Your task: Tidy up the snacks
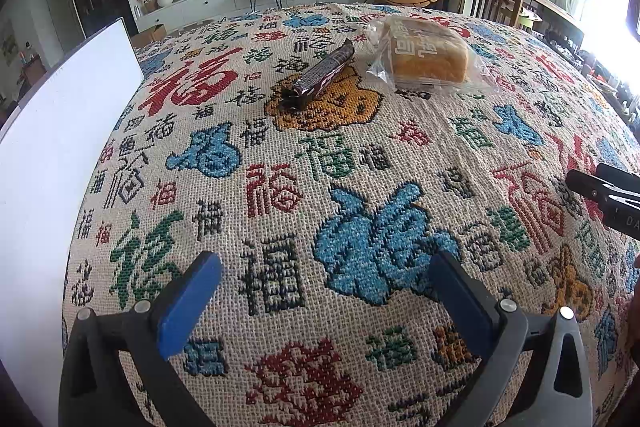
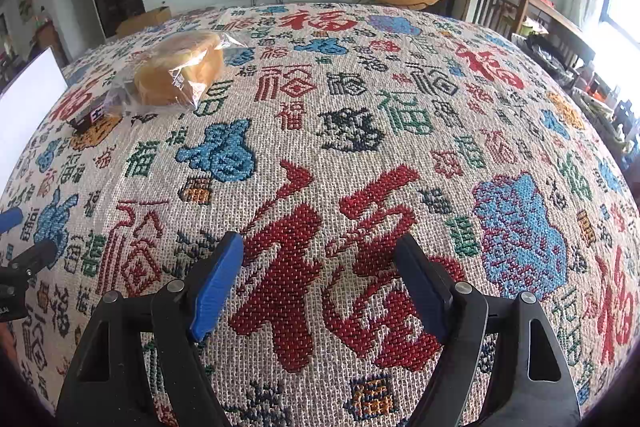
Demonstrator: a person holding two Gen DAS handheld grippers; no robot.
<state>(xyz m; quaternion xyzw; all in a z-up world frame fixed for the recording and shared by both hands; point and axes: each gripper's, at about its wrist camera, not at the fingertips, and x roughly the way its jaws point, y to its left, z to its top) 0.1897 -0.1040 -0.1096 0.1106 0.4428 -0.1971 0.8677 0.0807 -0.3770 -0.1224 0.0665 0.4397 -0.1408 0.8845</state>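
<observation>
Patterned cloth covers the table (image 1: pixel 360 155); beside the bread (image 1: pixel 424 55) lies a wrapper (image 1: pixel 324 71), lengthwise ahead of the nearer, empty, open left tool (image 1: pixel 324 291); right tool (image 2: pixel 320 279) open, empty.

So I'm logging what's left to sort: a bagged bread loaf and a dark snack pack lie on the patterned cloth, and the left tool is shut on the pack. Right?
Not quite. The left wrist view shows the left tool open and empty; the pack lies far ahead beside the loaf on the cloth.

Bright daylight, blown-out window (image 1: pixel 612 7), fisheye-warped edges.
</observation>
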